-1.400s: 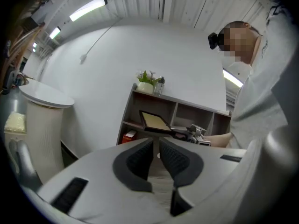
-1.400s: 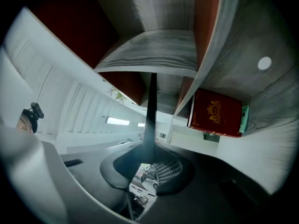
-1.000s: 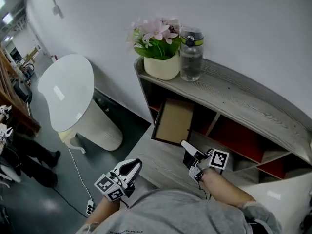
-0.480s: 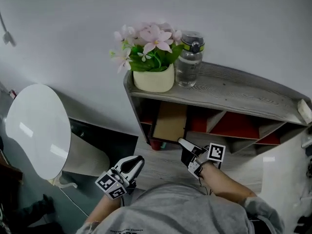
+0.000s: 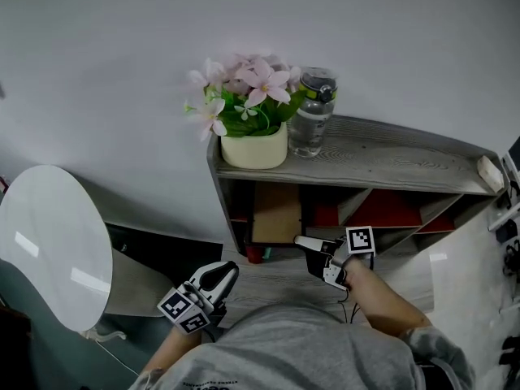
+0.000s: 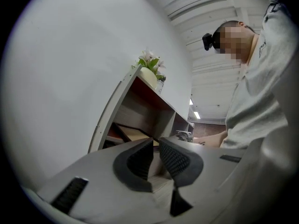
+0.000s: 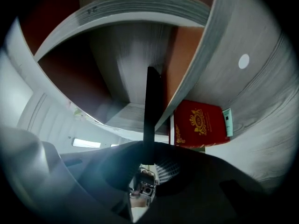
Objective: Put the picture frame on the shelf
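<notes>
The picture frame (image 5: 276,212), brown-backed with a dark border, stands upright in the shelf's lower left compartment (image 5: 236,210). My right gripper (image 5: 302,240) points at the frame's lower right edge and is shut on it. In the right gripper view the frame (image 7: 151,106) shows edge-on as a thin dark strip rising from the jaws (image 7: 148,148) into the compartment. My left gripper (image 5: 213,281) hangs low at the left, away from the shelf. Its pads (image 6: 175,160) stand a narrow gap apart with nothing between them.
On the shelf's grey top (image 5: 390,153) stand a pot of pink flowers (image 5: 248,108) and a water bottle (image 5: 313,112). A red box (image 7: 198,122) lies in the neighbouring compartment. A white rounded object (image 5: 53,246) stands at the left. A grey wooden surface (image 5: 276,279) lies before the shelf.
The view has swung toward the shelf. The right gripper has carried the frame from a lean at the compartment's mouth to upright, further inside. The left gripper stays low at the left.
</notes>
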Motion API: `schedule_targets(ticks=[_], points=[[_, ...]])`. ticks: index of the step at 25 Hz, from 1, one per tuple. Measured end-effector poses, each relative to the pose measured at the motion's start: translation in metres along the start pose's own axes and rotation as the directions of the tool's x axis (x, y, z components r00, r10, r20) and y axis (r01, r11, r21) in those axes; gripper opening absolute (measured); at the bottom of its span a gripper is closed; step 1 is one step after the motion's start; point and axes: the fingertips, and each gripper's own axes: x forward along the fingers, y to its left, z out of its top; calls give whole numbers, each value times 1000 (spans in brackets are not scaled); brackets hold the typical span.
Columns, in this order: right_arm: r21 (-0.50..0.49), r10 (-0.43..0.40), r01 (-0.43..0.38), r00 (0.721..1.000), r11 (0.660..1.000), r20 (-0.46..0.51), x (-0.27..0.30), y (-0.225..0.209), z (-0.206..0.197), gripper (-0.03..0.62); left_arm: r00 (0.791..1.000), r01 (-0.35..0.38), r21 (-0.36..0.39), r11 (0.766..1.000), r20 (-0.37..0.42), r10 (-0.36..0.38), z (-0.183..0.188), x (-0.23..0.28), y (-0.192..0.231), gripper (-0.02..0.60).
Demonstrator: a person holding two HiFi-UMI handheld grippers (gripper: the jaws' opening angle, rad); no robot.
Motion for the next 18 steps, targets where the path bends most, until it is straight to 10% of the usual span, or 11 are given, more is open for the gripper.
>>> schedule_targets(ticks=[14, 18], points=[[45, -60, 49, 955, 998, 289, -62, -10, 37, 108, 998, 55, -55, 997, -5, -55, -10, 14, 1, 44], [13, 18, -24, 943, 1000, 333, -63, -3, 36, 277, 999, 51, -72, 996, -4, -51, -13, 14, 0, 44]])
